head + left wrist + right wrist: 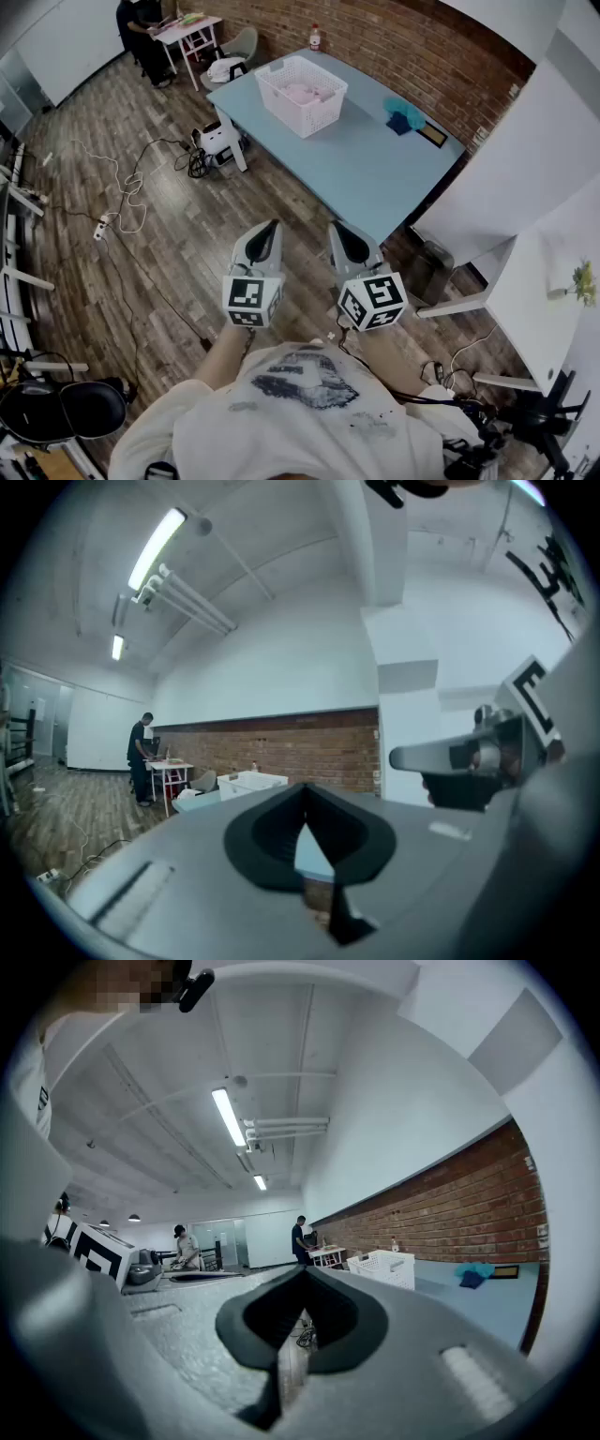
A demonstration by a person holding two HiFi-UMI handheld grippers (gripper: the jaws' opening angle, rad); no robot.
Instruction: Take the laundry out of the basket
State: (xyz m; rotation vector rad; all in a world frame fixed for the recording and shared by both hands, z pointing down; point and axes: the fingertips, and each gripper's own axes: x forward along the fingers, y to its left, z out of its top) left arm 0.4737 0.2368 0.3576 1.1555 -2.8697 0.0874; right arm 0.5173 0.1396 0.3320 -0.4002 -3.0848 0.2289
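Note:
A white laundry basket (300, 94) stands on the far part of a light blue table (366, 173) and holds pink laundry (302, 93). The same basket (248, 782) shows small in the left gripper view, and the right gripper view also catches the basket (382, 1267). A teal and blue cloth (405, 116) lies on the table to its right. My left gripper (272, 226) and right gripper (336, 227) are side by side close to my body, over the wooden floor short of the table. Both are shut and hold nothing.
Cables and a power strip (100, 228) trail across the floor at left. A white machine (221, 141) stands by the table's left end, with a chair (240, 44) behind it. A person (141, 28) stands at a small table far left. A white desk (539, 281) is at right.

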